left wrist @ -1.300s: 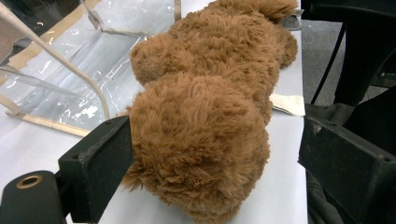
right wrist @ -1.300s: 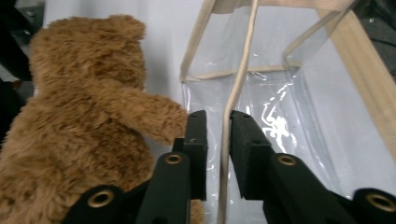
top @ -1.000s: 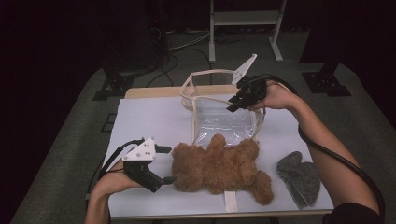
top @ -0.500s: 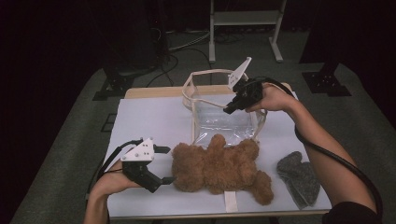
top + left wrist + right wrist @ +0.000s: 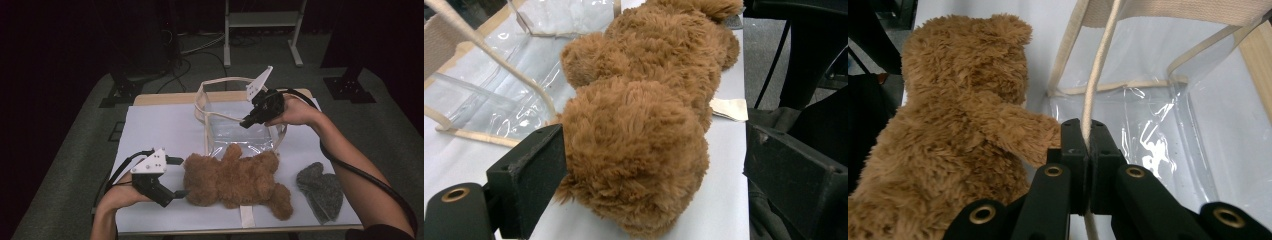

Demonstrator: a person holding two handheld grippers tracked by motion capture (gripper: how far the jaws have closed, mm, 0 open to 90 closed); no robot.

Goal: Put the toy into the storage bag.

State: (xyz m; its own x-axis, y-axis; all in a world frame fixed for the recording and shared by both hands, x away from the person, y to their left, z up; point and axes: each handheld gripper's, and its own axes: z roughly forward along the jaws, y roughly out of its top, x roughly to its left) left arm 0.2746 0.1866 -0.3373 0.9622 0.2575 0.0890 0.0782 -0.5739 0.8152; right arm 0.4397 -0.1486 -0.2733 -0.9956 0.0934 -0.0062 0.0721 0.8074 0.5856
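A fluffy brown teddy bear [image 5: 235, 180] lies across the front of the white table, head toward my left gripper [image 5: 181, 176]. That gripper is open around the bear's head [image 5: 639, 145]: one jaw brushes the fur, the other stands well clear. Behind the bear sits a clear plastic bag [image 5: 235, 132] with cream trim and handles. My right gripper [image 5: 244, 123] hovers over the bag and is shut on a cream handle cord [image 5: 1098, 75], which runs up between the closed jaws [image 5: 1084, 135]. The bear's arm [image 5: 1018, 130] lies close beside them.
A grey knitted item [image 5: 320, 187] lies at the front right of the table. A strip of cream tape [image 5: 246, 215] is stuck near the front edge [image 5: 235, 231]. A metal stand [image 5: 260, 20] and cables are on the floor behind the table.
My right gripper has shifted a little left and down over the bag and closed on the handle cord. My left gripper and the bear have stayed put.
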